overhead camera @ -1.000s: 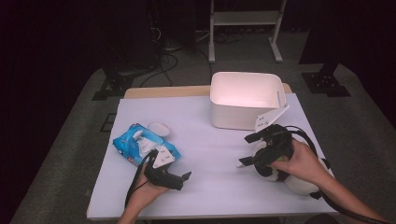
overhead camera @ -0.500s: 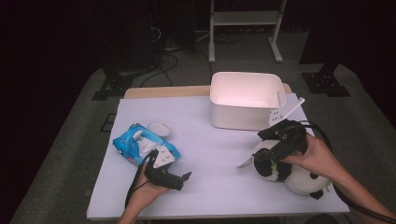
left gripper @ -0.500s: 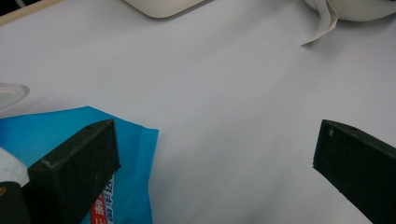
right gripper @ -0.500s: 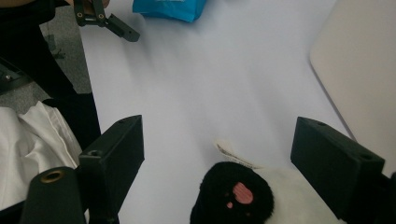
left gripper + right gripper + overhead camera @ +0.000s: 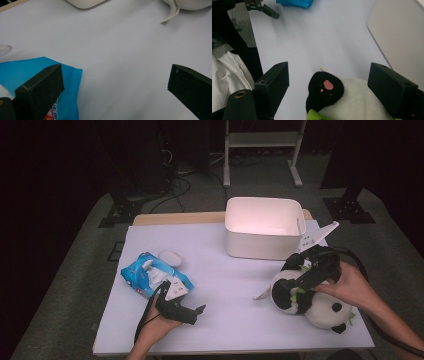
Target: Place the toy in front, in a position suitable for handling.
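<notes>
Lying near the right front corner of the counter [image 5: 240, 270], a panda plush [image 5: 310, 300] is straddled by the right tongs [image 5: 328, 86], spread wide and not clenched; the left tongs [image 5: 112, 87] are held released near the front edge, beside a blue wipes pack [image 5: 145, 275].

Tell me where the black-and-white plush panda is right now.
In the high view, the black-and-white plush panda lies at the table's right front, just in front of the white rectangular plastic bin, with the right tongs open over it.
</notes>
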A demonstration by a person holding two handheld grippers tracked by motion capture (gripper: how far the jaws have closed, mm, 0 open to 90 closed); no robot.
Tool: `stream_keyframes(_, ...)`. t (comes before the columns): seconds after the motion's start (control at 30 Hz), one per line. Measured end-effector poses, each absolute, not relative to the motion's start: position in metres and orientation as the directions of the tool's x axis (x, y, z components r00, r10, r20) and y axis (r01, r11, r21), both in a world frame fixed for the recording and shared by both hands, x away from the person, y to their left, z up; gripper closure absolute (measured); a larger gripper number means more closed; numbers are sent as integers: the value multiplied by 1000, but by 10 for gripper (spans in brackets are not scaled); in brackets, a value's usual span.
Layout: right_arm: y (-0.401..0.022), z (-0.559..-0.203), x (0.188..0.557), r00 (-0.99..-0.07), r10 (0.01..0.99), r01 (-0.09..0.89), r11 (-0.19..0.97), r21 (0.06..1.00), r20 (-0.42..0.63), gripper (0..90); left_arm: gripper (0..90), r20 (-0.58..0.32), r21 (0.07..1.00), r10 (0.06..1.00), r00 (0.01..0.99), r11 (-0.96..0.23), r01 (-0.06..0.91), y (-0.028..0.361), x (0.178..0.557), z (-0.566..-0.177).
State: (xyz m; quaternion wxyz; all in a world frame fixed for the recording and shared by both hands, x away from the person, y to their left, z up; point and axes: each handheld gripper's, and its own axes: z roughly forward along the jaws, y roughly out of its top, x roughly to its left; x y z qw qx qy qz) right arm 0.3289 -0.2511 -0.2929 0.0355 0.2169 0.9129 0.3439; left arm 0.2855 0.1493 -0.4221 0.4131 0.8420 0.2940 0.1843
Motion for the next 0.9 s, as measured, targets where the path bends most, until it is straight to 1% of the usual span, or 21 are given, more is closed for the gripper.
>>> stream_keyframes(0.4, -274, -296, 330, -890, 445, 397, 657, 641, 95, 163, 0, 66, 805, 646, 761, -485, 342, 148, 285, -423)
stream_keyframes(0.9, -304, -310, 332, -868, 488, 437, 663, 608, 91, 166, 0, 60, 802, 646, 761, -485, 348, 148, 286, -424)
